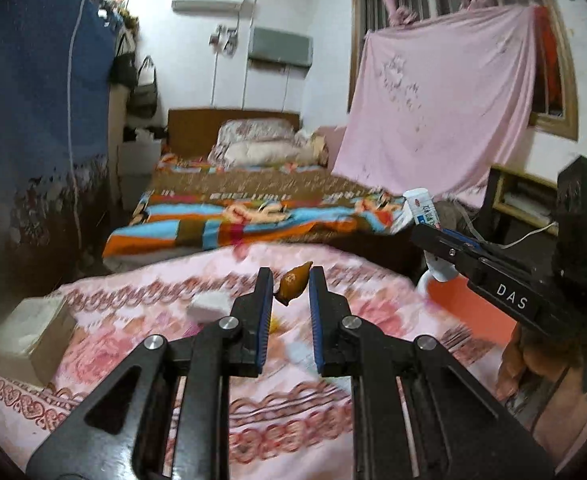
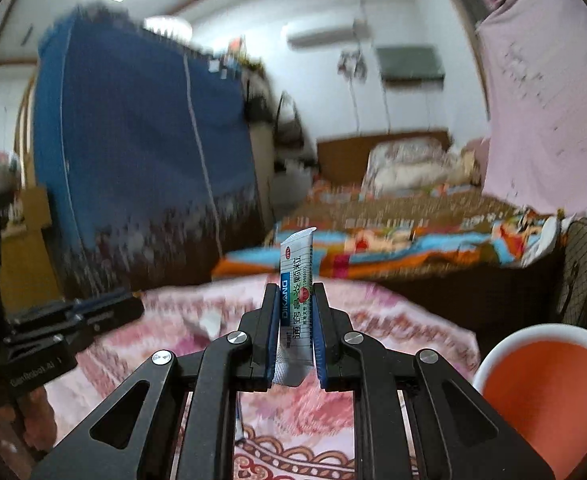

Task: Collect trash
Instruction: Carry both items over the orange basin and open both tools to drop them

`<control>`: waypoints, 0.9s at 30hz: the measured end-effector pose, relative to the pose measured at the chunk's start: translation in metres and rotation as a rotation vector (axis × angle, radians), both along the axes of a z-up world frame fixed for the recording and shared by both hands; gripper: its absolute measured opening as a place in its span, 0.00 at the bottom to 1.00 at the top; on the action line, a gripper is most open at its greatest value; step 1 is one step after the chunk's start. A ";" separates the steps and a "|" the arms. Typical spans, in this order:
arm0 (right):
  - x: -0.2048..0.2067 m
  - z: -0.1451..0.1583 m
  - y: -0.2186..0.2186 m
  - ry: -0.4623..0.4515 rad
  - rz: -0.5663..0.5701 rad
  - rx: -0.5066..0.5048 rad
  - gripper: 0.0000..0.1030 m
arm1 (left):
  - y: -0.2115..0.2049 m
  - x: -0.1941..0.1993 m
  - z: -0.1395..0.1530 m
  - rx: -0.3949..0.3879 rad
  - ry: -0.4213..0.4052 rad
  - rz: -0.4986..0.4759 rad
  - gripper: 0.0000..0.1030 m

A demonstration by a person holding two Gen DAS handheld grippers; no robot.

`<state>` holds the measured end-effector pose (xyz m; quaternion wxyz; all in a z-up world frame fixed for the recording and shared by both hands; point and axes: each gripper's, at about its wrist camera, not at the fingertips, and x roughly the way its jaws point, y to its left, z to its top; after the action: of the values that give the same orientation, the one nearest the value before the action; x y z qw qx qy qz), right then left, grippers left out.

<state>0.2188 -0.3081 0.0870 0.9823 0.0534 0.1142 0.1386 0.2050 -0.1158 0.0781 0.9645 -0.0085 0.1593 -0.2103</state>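
Note:
My right gripper is shut on a white and blue sachet that stands upright between its pads above the pink cloth; the same gripper and sachet show at the right of the left wrist view. My left gripper is partly closed around a brown peel-like scrap; the scrap touches the left pad and a gap shows on the right side. A white crumpled piece lies on the cloth left of it.
A table with a pink patterned cloth is below both grippers. An orange bin with a white rim stands at the right. A tissue box sits at the table's left. A bed lies behind, a blue wardrobe on the left.

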 end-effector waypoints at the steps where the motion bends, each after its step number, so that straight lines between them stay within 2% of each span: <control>1: -0.005 0.004 -0.005 -0.032 -0.017 0.014 0.12 | -0.005 -0.003 0.004 -0.006 -0.019 -0.011 0.02; 7: -0.029 0.022 -0.038 -0.159 -0.138 0.041 0.12 | -0.037 -0.011 0.027 -0.018 -0.092 -0.094 0.02; 15: -0.036 0.029 -0.094 -0.170 -0.301 0.128 0.13 | -0.085 -0.009 0.035 -0.012 -0.111 -0.217 0.02; 19: -0.043 0.028 -0.120 -0.166 -0.378 0.160 0.13 | -0.104 -0.010 0.032 -0.005 -0.093 -0.262 0.02; 27: -0.048 0.015 -0.161 -0.098 -0.499 0.241 0.13 | -0.143 0.006 0.021 -0.021 0.036 -0.347 0.02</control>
<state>0.1707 -0.4693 0.1025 0.9770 0.1896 0.0325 -0.0924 0.2109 -0.2590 0.0996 0.9106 0.0053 0.1736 -0.3751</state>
